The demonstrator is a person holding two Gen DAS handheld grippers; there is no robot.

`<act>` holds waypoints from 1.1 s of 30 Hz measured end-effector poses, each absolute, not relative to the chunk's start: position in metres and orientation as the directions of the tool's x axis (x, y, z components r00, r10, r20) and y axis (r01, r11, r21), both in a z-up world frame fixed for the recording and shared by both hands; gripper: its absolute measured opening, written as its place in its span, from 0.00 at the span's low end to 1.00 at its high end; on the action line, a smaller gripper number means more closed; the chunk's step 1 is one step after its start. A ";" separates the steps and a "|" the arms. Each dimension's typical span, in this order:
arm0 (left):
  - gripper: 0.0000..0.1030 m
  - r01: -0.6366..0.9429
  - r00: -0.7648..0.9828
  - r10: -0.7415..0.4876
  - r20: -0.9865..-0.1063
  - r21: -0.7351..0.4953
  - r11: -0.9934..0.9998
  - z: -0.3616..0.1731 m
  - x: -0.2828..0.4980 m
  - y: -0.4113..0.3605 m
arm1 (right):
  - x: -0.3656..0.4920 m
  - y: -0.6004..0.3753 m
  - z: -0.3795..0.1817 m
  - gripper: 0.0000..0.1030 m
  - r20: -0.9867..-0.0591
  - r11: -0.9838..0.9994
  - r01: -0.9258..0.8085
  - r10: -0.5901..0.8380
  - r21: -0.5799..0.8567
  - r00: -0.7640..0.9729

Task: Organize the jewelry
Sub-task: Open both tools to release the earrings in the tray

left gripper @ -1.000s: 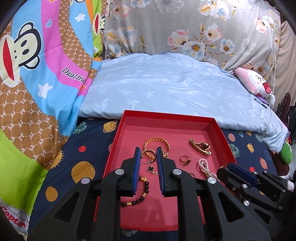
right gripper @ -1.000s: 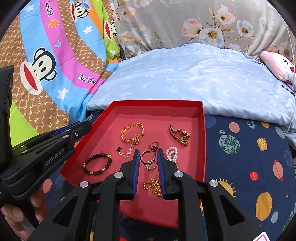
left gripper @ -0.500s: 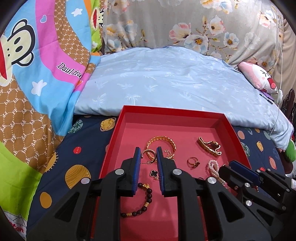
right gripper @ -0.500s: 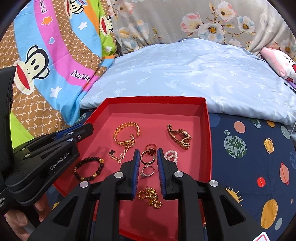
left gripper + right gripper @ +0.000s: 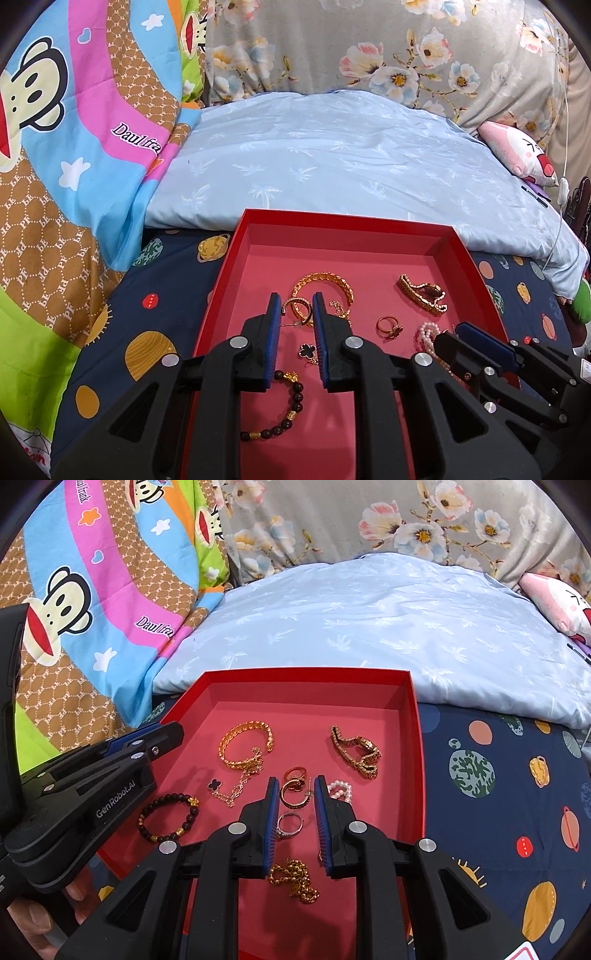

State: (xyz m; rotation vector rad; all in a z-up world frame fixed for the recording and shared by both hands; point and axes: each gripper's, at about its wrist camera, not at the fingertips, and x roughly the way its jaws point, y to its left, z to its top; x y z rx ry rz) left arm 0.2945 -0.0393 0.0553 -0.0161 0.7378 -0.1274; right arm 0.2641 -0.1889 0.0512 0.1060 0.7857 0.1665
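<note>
A red tray lies on the bed with jewelry in it. My left gripper is shut on a gold hoop earring over the tray's left half, in front of a gold bangle. My right gripper is shut on a matching hoop earring just above a silver ring and a gold chain. Also in the tray are a gold watch, a pearl piece, a black clover chain and a dark bead bracelet.
The tray sits on a navy planet-print sheet. A light blue pillow lies right behind it, and a monkey-print quilt rises at the left. A pink plush is at the far right. A hand holds the left gripper.
Both grippers have moved forward and a little down over the tray, each still carrying its hoop earring. The jewelry in the tray looks nearer and lower in both views.
</note>
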 end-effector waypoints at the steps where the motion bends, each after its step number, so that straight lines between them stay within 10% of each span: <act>1: 0.16 0.109 0.735 -0.118 -0.668 -0.055 0.993 0.056 0.294 -0.040 | 0.264 -0.189 0.051 0.19 -0.694 0.981 -0.109 0.189 0.158 0.695; 6: 0.31 0.095 0.743 -0.099 -0.662 -0.042 0.995 0.057 0.293 -0.041 | 0.262 -0.188 0.054 0.21 -0.689 0.982 -0.110 0.186 0.154 0.701; 33: 0.38 0.122 0.736 -0.107 -0.668 -0.025 0.992 0.066 0.215 -0.046 | 0.179 -0.192 0.072 0.41 -0.669 0.985 -0.070 0.158 0.156 0.726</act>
